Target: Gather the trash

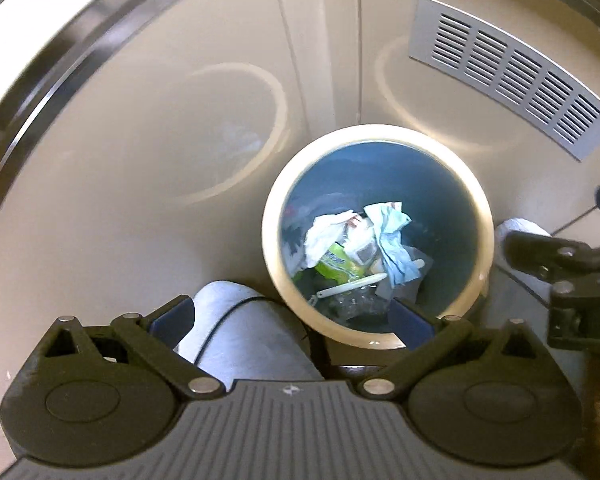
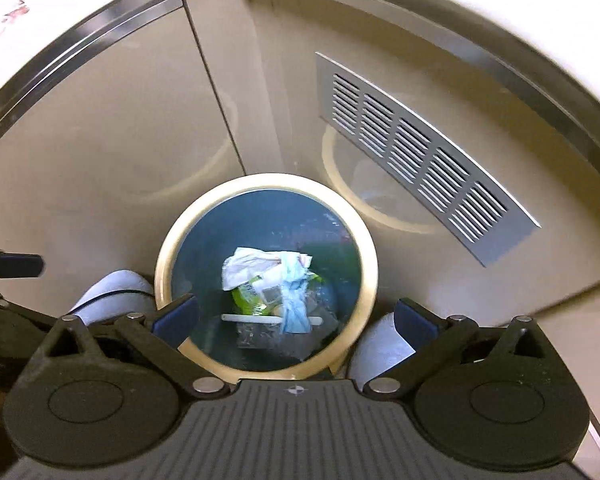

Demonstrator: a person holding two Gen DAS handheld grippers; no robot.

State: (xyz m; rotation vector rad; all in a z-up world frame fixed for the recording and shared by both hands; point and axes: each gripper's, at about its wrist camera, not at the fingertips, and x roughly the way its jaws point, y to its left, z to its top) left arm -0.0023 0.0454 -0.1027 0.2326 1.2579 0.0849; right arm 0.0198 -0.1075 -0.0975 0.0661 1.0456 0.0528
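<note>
Showing only in the left view, the right gripper (image 1: 540, 240) flanks the bin (image 1: 276, 280).

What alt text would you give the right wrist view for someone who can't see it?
The open right gripper hangs empty above a round trash bin holding crumpled paper, a green wrapper and a white stick. Behind it are beige cabinet doors and a metal vent grille.

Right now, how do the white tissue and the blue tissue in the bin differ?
The white tissue lies at the left of the pile; the blue tissue lies to its right and nearer the camera. The white one is spread wide and flat; the blue one is bunched into a narrower twist that drapes over the white stick. Both are crumpled and rest on top of the trash in the bin.
</note>
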